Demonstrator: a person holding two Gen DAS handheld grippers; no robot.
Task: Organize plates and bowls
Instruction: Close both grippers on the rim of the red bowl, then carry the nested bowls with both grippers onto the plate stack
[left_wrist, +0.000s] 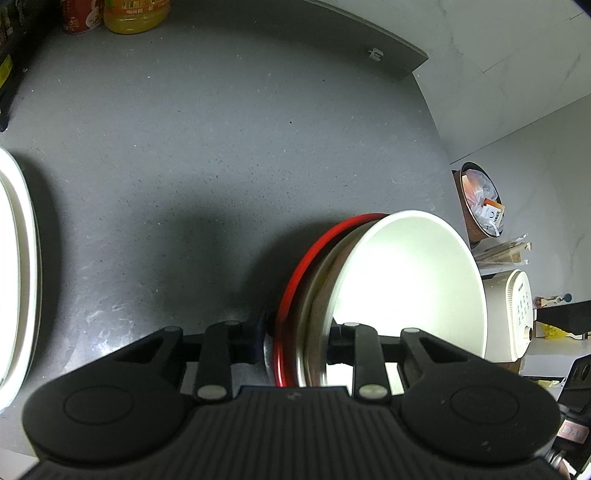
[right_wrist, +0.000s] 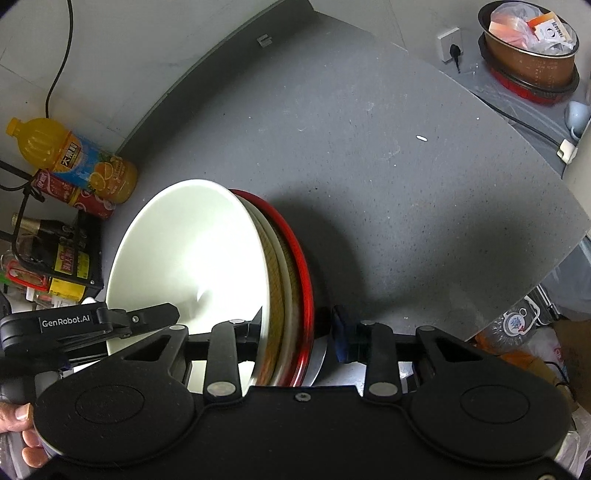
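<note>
A: Left wrist view: the left gripper (left_wrist: 295, 343) is clamped across the edge of a stack of dishes (left_wrist: 325, 295) held on edge above the grey counter (left_wrist: 221, 147), with a white bowl (left_wrist: 406, 288) facing right and a red-rimmed plate (left_wrist: 295, 280) at the back.

B: And the right gripper (right_wrist: 295, 332)?

A: It straddles the same stack; its left finger touches the bowl, but the blue pad (right_wrist: 341, 339) stands just off the rim, so whether it grips I cannot tell. (A juice bottle (right_wrist: 74, 155) lies nearby.)
</note>
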